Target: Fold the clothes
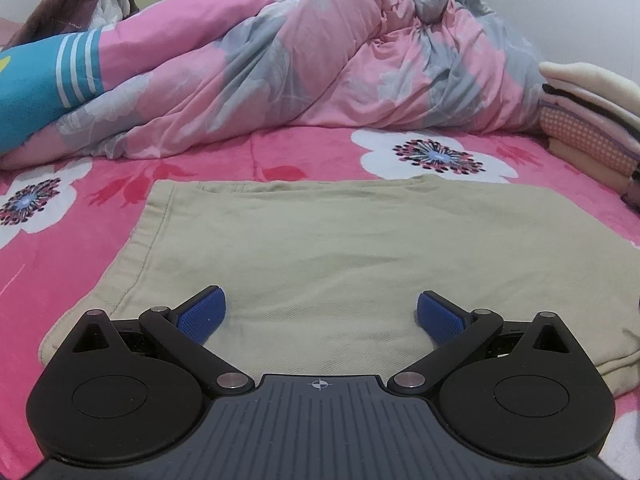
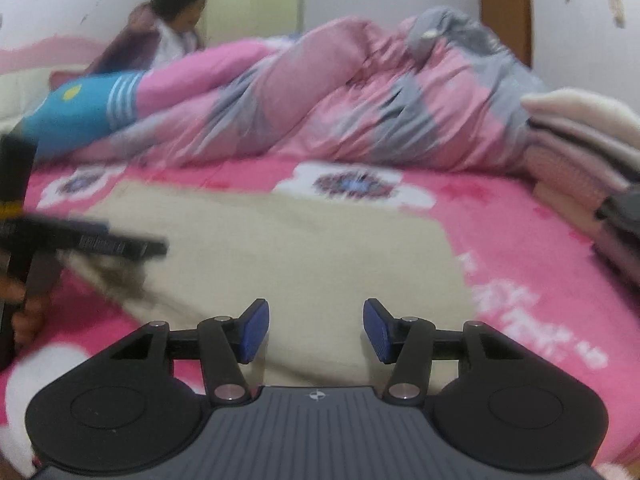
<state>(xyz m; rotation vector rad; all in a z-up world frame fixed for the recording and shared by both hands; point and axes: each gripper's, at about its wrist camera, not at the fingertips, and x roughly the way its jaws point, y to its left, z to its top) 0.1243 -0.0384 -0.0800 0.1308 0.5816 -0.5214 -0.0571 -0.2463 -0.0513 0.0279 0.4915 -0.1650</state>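
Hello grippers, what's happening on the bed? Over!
Left gripper open, right gripper open, both empty. Beige garment flat on bed. Nothing blocking.

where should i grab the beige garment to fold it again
Probably the near edge of the beige garment, from the near side with jaws low. It lies flat on the bedspread, and only that layered edge offers a lip. Both grippers are open above it.

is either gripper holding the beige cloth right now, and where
Neither. The left gripper and right gripper stand open above the flat beige folded garment, pads clear.
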